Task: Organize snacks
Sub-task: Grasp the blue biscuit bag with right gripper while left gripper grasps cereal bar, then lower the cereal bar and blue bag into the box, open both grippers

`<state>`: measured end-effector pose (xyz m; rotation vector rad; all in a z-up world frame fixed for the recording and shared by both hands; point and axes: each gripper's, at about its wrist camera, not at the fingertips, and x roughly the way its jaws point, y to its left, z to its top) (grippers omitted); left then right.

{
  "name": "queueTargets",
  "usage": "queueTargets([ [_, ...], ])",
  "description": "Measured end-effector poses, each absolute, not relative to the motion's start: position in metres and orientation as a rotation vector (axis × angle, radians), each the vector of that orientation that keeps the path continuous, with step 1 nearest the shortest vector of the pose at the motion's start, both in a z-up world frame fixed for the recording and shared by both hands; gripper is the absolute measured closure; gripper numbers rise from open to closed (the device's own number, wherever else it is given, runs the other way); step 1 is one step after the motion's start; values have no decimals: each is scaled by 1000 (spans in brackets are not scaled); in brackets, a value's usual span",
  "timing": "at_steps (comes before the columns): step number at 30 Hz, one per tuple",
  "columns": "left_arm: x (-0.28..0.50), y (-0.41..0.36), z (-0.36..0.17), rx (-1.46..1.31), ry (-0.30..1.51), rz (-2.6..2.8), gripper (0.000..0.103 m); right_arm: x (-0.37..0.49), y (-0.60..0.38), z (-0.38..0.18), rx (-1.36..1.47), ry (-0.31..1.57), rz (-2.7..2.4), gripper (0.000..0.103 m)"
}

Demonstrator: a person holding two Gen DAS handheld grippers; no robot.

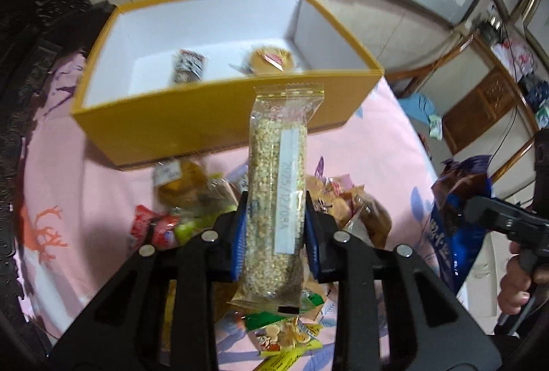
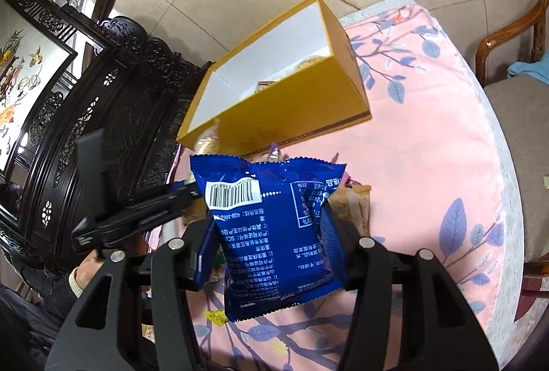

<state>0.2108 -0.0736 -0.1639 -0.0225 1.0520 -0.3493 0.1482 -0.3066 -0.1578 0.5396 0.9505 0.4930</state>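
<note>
My left gripper (image 1: 276, 203) is shut on a long grain bar (image 1: 274, 172) in a clear wrapper, held upright above a pile of loose snacks (image 1: 185, 196). Just beyond it stands an open yellow box (image 1: 192, 130) with white inner walls. On the box floor lie a small wrapped snack (image 1: 188, 65) and a round pastry (image 1: 271, 60). In the right wrist view my right gripper (image 2: 271, 220) is shut on a blue snack packet (image 2: 274, 233), lifted in front of the same yellow box (image 2: 291, 110). That blue packet (image 1: 453, 199) also shows at the right of the left wrist view.
A pink leaf-print tablecloth (image 2: 429, 148) covers the round table. A dark carved cabinet (image 2: 103, 103) stands close on the left. A wooden chair (image 2: 507, 38) sits past the table's far right edge. A person's hand (image 1: 518, 281) holds the right gripper's handle.
</note>
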Motion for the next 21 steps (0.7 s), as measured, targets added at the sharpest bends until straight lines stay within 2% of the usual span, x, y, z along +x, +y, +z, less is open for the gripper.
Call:
queueTargets([
  [13, 268, -31, -30, -78, 764, -237, 74, 233, -279, -40, 414, 661, 527, 48],
  [21, 332, -41, -18, -43, 754, -163, 74, 308, -255, -26, 327, 649, 473, 48],
])
